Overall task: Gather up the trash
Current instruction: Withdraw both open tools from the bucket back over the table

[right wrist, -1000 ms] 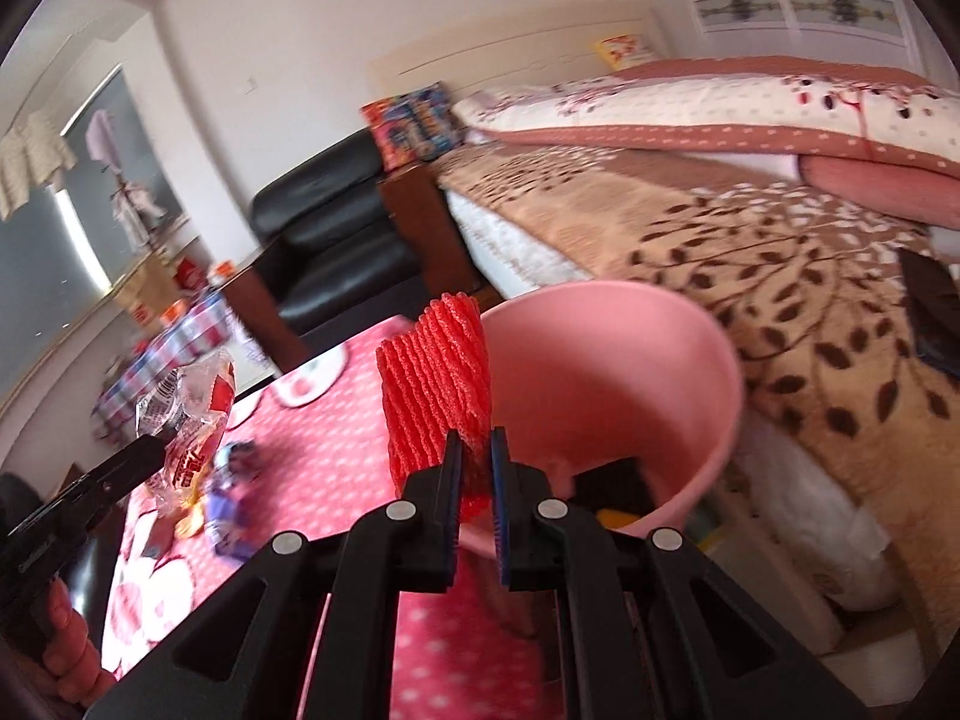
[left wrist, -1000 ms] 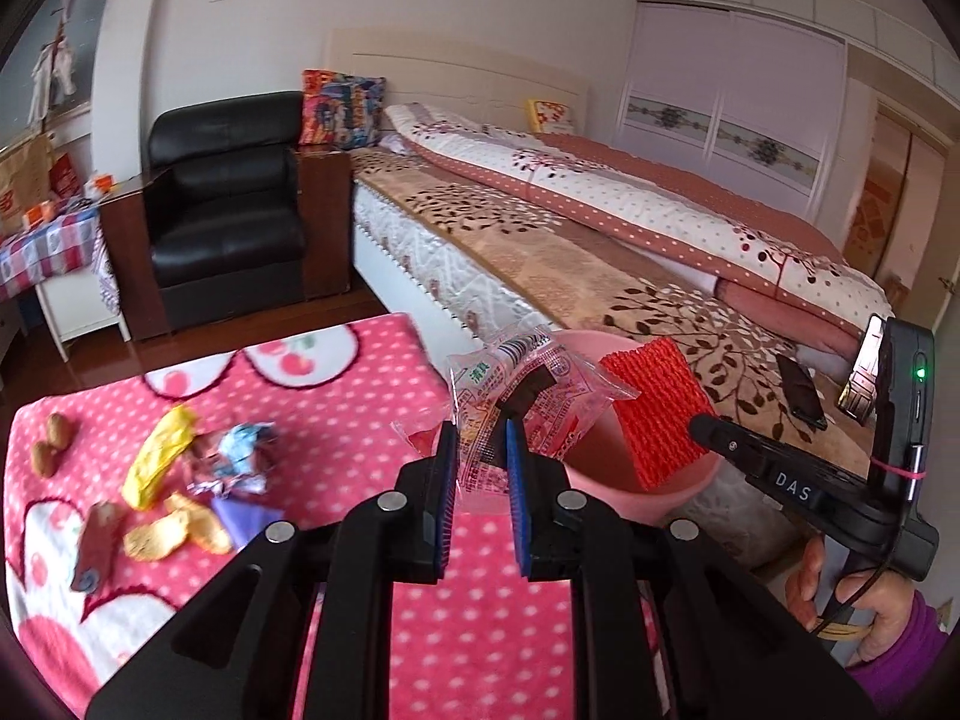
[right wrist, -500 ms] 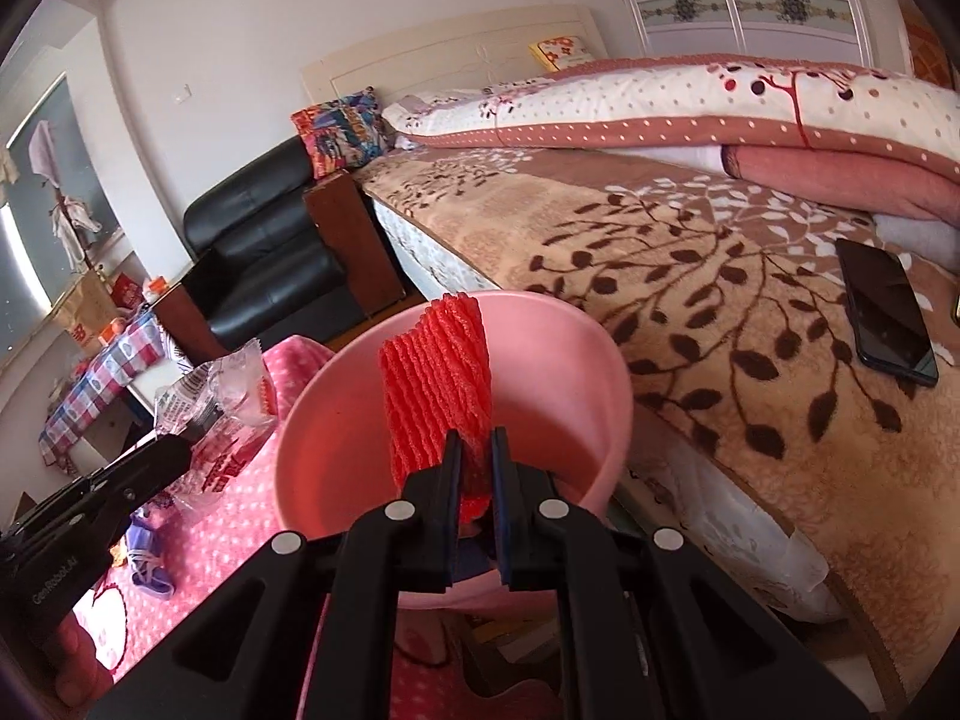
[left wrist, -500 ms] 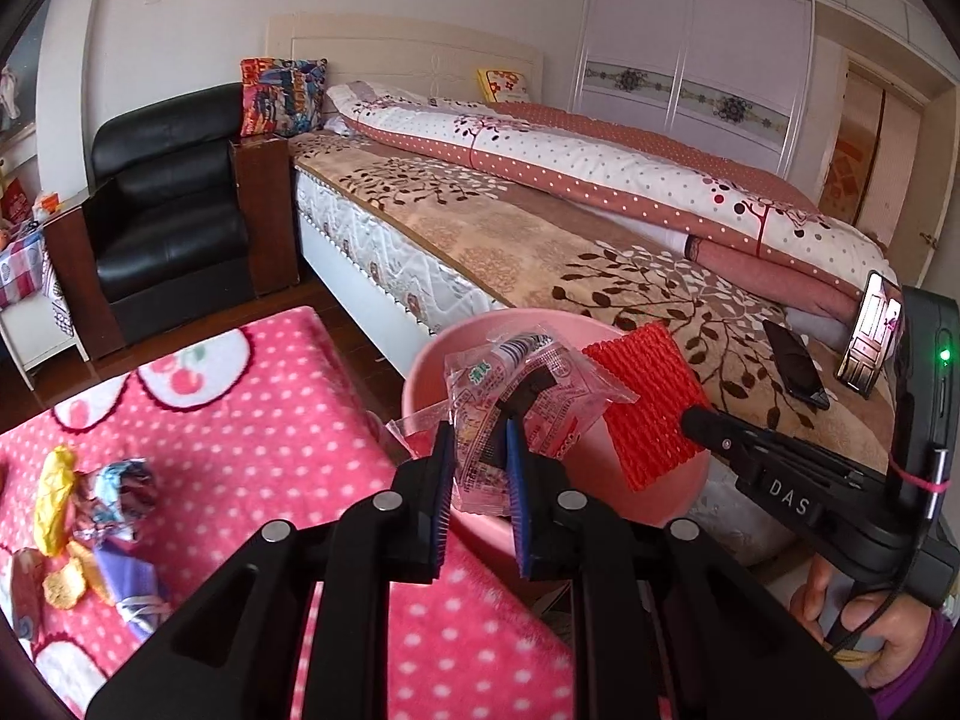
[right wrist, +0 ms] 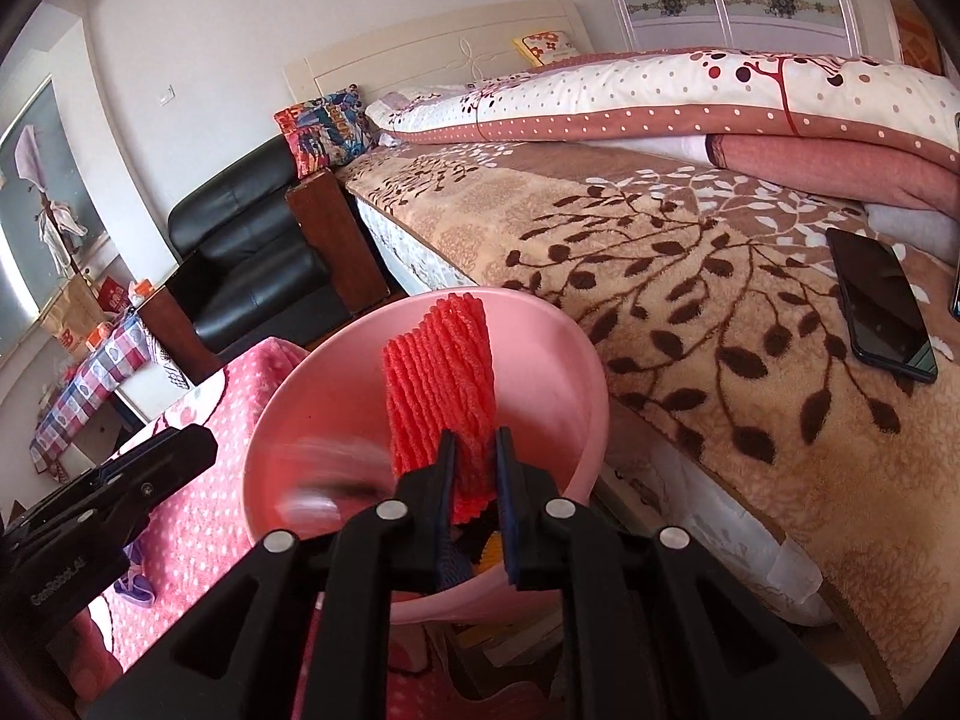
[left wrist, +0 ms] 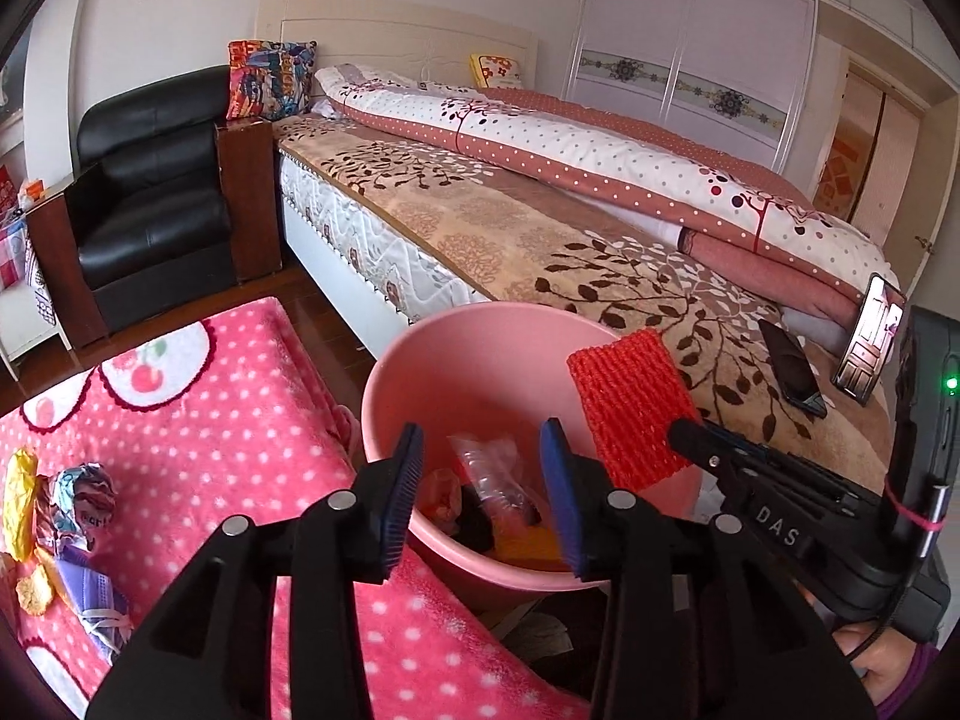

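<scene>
On the left, the pink dotted table is carrying leftover trash — a yellow wrapper, a crumpled foil wrapper and a purple mask — and these are sitting closer to the picture's left edge than one second ago, partly cut off by it.

The left tool is standing above the pink bucket, and its jaws are opening: they are now spread wide, with nothing between the pads. Half a second ago they were pinching a clear snack packet; now this packet is lying inside the bucket on the other trash. In the right wrist view it is showing only as a blurred streak in the bucket, so its shape there is hard to make out.

Further right, the right tool is pinching the lower end of the red foam net over the bucket's opening. Its jaws are opening a little, wider than before, but the pads are still touching the net. The net's lowest edge is hidden behind the fingers.

On the bed at the right, a dark phone is lying flat. The person's hand is mostly cut off at the corner.
</scene>
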A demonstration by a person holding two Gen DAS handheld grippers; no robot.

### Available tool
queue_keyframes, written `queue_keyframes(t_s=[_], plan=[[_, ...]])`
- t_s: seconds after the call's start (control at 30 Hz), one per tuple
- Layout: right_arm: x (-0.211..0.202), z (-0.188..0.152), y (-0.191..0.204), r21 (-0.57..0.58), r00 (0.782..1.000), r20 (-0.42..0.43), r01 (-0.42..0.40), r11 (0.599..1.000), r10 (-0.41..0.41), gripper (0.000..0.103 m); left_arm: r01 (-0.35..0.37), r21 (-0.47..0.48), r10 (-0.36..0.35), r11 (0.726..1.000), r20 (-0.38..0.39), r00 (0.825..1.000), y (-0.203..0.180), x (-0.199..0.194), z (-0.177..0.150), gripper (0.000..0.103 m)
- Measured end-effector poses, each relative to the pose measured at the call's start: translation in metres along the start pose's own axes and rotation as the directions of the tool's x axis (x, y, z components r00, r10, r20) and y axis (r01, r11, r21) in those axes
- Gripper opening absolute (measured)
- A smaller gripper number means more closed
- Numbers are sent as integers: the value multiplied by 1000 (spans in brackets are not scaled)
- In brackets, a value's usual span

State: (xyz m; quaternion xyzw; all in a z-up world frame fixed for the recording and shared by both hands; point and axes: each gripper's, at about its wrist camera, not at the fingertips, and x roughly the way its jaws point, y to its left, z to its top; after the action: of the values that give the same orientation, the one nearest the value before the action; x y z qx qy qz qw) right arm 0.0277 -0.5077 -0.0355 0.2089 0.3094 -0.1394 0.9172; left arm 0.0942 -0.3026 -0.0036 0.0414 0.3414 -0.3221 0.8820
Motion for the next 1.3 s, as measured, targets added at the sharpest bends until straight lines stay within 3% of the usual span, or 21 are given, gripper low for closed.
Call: queue_keyframes(t_s=[0.13,0.43,0.73,1.03,1.3], plan=[[-4,-1,1,-5,1000,15,-2,1000,2,28,16,-12,-16,1000,-1,1000,0,-7,0,41],[-29,-14,23,-49,996,32,-84,995,85,28,16,-42,-15,999,35,999,1,-41,-10,41],[-46,-44,73,-112,977,-34,-211,971,208,28,-79,-93,85,993,69,994,27,-88,-30,41],[-44,-75,128,-183,944,-149,-320,930,296,28,-169,-146,179,975,62,982,71,-124,-58,41],[-35,-92,169,-233,918,-212,-380,895,335,28,-258,-188,275,948,68,959,116,-148,-81,41]])
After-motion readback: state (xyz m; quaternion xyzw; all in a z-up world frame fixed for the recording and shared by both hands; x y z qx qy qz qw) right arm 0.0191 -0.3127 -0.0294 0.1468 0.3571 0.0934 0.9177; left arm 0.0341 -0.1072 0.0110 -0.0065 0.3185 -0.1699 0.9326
